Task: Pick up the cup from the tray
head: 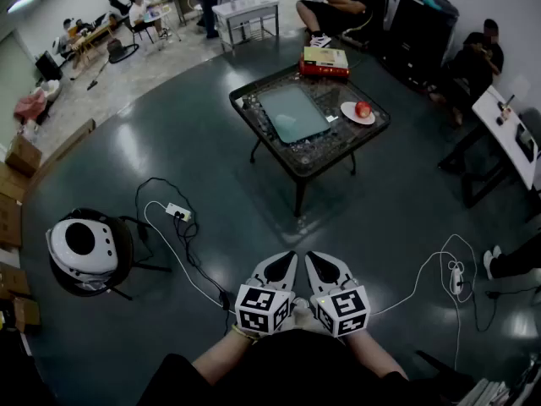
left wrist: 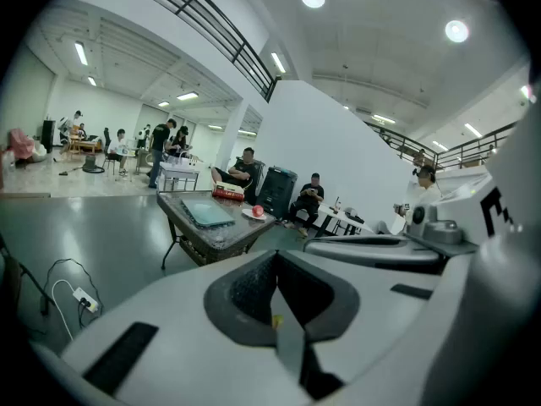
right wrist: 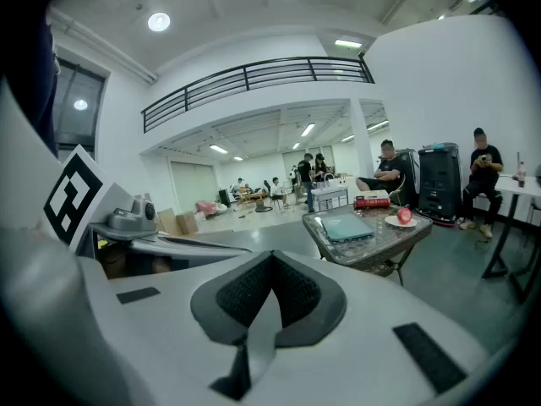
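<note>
The left gripper and the right gripper are held side by side close in front of the person's body, low in the head view, their tips nearly touching and pointing toward 12 o'clock. In the left gripper view the left gripper's jaws are pressed fully together with nothing between them. The right gripper view shows the same of the right gripper: jaws closed tight, holding nothing. Each carries its marker cube, the left cube and the right cube, just above the person's hands. Well apart from both grippers, at 12 o'clock across the dark floor, stands a low dark table. A pale teal tray lies flat on its middle; whether a cup stands on it is too small to tell from here. At 3 o'clock of the tray sits a white plate with a red apple on it, and at 1 o'clock, on the table's far edge, a stack of books. On the floor at 10 o'clock of the grippers lies a white power strip with its cables, and at 9 o'clock a round white and black device.
</note>
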Demonstrator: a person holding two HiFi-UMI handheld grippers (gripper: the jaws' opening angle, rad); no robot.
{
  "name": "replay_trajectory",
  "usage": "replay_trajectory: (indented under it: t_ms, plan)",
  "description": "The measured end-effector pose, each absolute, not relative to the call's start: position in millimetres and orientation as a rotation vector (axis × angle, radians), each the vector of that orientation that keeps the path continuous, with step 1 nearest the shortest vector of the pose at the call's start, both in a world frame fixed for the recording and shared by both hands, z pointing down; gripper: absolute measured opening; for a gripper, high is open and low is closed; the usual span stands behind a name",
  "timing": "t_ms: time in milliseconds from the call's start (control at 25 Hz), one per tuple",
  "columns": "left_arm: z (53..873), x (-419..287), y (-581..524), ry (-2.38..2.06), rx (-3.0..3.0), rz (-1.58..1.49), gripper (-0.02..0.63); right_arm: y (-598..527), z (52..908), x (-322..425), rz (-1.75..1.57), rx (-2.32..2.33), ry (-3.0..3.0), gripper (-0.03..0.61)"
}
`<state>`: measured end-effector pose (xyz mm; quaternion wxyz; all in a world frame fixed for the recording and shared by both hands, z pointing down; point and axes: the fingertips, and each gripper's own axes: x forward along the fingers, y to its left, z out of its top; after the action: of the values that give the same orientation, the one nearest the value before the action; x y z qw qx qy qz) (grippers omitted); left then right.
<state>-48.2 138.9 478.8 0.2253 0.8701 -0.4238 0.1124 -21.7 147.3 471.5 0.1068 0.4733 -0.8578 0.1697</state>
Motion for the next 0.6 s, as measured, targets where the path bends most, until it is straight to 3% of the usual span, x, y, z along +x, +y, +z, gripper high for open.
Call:
replay_trajectory:
  t_ms: [600]
  plan:
    - [465.8,-34.0,155.6,-1.217,2.376,0.312,0.011,166.7,462.1,-6.2,0.436,1.332,-2.548,0.005]
